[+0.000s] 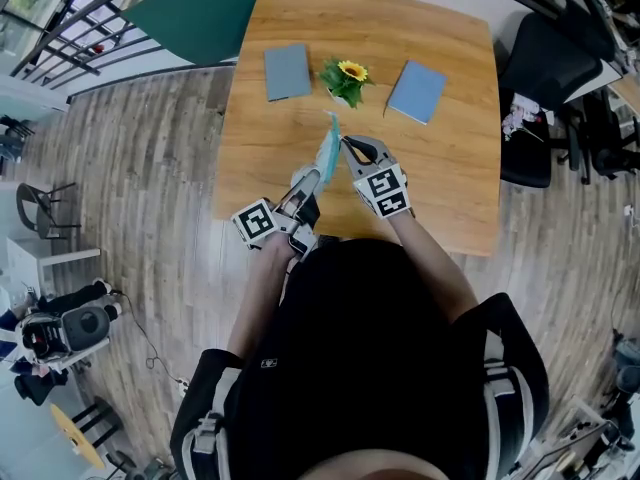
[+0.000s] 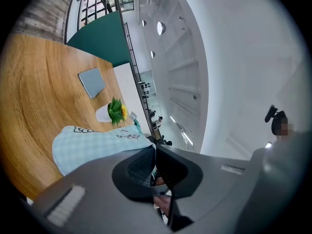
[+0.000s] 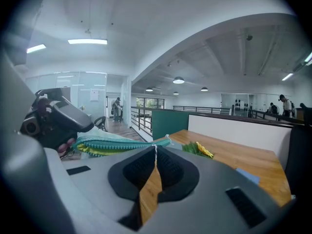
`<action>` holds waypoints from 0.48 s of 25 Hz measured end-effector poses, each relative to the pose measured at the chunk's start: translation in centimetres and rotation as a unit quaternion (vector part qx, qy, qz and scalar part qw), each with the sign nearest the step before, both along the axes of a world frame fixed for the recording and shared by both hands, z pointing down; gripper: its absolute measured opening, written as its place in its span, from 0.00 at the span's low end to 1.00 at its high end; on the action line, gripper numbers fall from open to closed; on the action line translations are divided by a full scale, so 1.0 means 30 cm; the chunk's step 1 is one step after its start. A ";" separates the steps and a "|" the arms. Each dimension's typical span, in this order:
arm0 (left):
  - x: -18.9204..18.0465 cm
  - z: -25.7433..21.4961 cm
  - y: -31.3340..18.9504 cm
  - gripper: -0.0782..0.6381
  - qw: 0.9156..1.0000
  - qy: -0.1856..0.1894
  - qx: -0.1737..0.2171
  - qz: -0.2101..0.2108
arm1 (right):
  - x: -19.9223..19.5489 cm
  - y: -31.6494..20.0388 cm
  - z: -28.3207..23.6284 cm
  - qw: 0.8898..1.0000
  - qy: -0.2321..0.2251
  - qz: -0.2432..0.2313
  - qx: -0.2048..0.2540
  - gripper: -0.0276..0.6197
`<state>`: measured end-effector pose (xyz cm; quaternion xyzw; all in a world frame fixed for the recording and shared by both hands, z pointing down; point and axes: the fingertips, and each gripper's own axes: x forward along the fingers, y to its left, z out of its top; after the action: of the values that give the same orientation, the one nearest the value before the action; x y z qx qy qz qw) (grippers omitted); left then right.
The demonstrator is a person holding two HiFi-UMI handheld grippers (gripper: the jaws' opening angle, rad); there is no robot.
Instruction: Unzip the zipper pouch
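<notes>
The zipper pouch (image 1: 328, 153) is pale teal checked cloth, held up above the wooden table (image 1: 440, 188) between both grippers. My left gripper (image 1: 312, 178) is shut on the pouch's near end; in the left gripper view the cloth (image 2: 92, 143) runs out from the closed left gripper (image 2: 155, 147). My right gripper (image 1: 345, 146) is shut on the small white zipper pull at the pouch's top edge. In the right gripper view the right gripper (image 3: 156, 147) pinches that pull, and the teal zipper teeth (image 3: 117, 141) stretch left toward the left gripper (image 3: 53, 116), with yellow lining showing beneath.
A potted sunflower (image 1: 345, 80) stands just beyond the pouch. Two blue-grey pads (image 1: 287, 71) (image 1: 417, 91) lie flat on either side of it. Black office chairs (image 1: 545, 68) stand at the table's right, and a railing (image 1: 60, 28) runs along the far left.
</notes>
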<state>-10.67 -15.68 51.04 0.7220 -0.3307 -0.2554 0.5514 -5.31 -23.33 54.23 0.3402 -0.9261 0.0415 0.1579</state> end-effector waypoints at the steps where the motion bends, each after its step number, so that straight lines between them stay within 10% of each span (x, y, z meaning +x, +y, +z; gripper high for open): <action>1: 0.006 -0.001 -0.002 0.11 1.000 -0.002 0.000 -0.001 | 0.007 -0.002 0.002 1.000 0.001 0.001 -0.003 0.06; 12: 0.075 -0.015 -0.028 0.11 1.000 -0.010 -0.004 -0.002 | 0.070 -0.047 -0.007 1.000 -0.010 0.000 -0.002 0.07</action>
<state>-8.44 -16.50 50.60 0.7216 -0.3387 -0.2485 0.5503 -3.22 -24.76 54.01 0.3392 -0.9276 0.0471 0.1496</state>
